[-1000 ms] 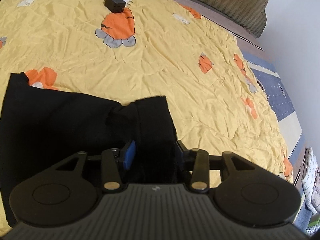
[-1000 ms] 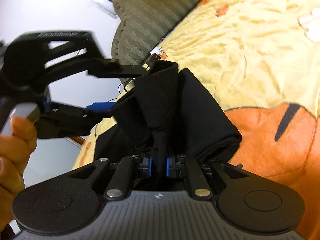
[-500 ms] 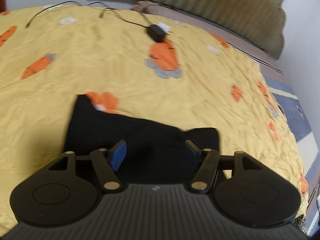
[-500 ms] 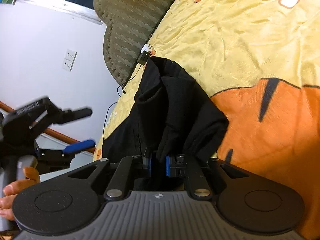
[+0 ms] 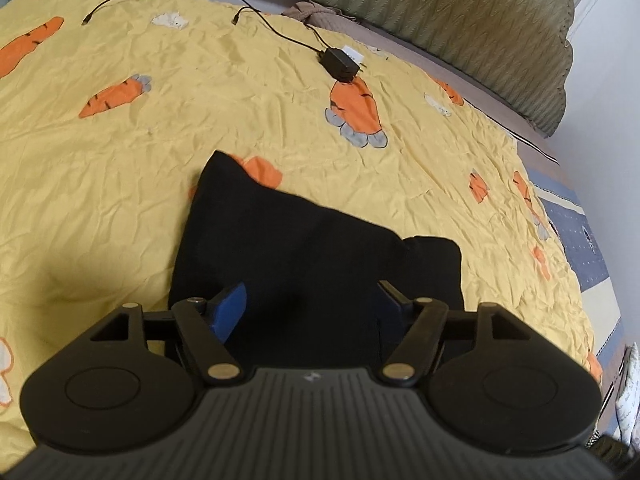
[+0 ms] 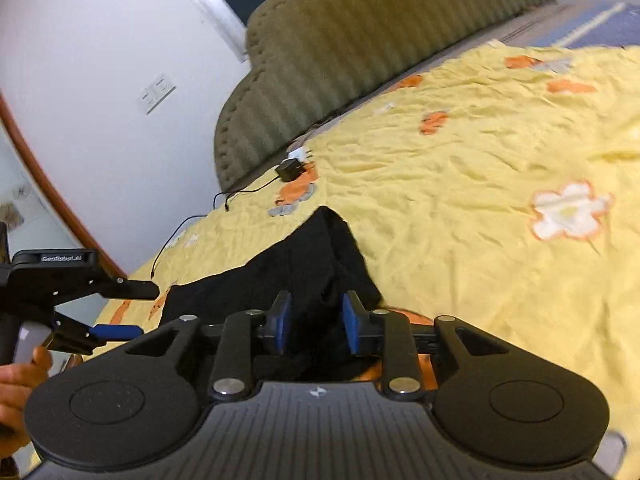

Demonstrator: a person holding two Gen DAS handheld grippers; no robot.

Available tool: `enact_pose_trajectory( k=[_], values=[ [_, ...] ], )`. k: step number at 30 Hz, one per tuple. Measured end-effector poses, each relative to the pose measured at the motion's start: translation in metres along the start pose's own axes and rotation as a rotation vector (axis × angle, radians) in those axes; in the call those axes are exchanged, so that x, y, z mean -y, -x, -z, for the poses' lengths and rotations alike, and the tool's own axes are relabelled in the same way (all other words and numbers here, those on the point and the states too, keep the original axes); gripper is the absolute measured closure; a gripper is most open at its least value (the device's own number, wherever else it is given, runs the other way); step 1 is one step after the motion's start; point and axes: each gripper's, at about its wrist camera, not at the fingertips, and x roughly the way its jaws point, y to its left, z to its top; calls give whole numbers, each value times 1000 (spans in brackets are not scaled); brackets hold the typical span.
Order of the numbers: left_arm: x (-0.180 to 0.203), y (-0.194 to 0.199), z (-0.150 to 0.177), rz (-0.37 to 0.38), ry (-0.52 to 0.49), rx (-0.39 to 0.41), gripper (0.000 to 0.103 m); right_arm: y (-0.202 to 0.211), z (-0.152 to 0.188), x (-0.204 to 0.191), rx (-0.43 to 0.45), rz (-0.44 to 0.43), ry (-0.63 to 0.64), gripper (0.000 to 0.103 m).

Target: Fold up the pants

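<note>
Pants: the black pants [image 5: 304, 248] lie folded in a flat dark bundle on the yellow carrot-print bedspread [image 5: 168, 128], one corner pointing toward the headboard, another lobe of cloth sticking out on the side nearer the wall.
Left gripper: the left gripper [image 5: 312, 300] hovers over the near edge of the bundle, aimed along the bed toward the headboard; its blue-padded fingers [image 5: 230, 308] stand wide apart with cloth showing between them and nothing clamped. From the right wrist view it [image 6: 136, 312] comes in from the bed's edge, held roughly level, its two fingers plainly spread.
Left hand: the person's hand [image 6: 20, 372] wraps the handle low at the frame's edge, only partly in view.
Right gripper: the right gripper [image 6: 314, 322] sits low over the other end of the pants [image 6: 288, 276], tilted so the bed runs at a slant; its blue pads [image 6: 349, 320] are parted by a moderate gap, straddling the dark cloth without pinching it.
Charger: a black power adapter [image 5: 340, 65] with its cable [image 5: 276, 28] lies on the bedspread near the headboard, well apart from the pants.
Headboard: an olive ribbed padded headboard [image 6: 360, 40] stands against the white wall.
</note>
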Motion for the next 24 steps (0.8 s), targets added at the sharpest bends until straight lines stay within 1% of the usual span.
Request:
enact_pose_trajectory(
  k=[2,3,5,7,8,9,10,12,14,15,18,20,23,24],
  values=[
    [-4,2,2,-5,-3,0,35,-7,0,-4,-23,29,40,76],
    [-5,4,3,-9,-3,2,34,-14,-2,-7,-33,20,45,76],
    [-8,6,3,-15,-1,6,31,-23,-1,-9,-45,27,34,76],
    [-10,7,2,-22,4,11,30,-28,0,-6,-48,8,5,77],
    [-11,8,2,-25,6,12,30,-31,0,-4,-50,-1,-14,84],
    [-12,8,2,-26,7,12,30,-32,0,-3,-49,-10,-30,95],
    [-13,10,2,-26,8,14,30,-31,0,-3,-46,-20,-32,95],
    [-15,14,1,-29,10,23,30,-24,0,-5,-25,-23,-23,96],
    [-18,19,0,-31,6,37,26,-11,-2,3,-5,-49,-61,96],
    [-19,20,0,-32,4,45,23,-8,-2,10,-6,-51,-89,96],
    [-21,21,2,-47,-3,58,23,-15,7,28,-55,-11,-136,96],
    [-23,16,5,-44,-1,48,23,-16,11,34,-54,-24,-179,96],
    [-29,7,9,-54,7,16,23,-19,9,27,-54,-3,-140,92],
    [-32,7,11,-51,11,14,23,-17,6,23,-54,18,-114,87]
  ],
)
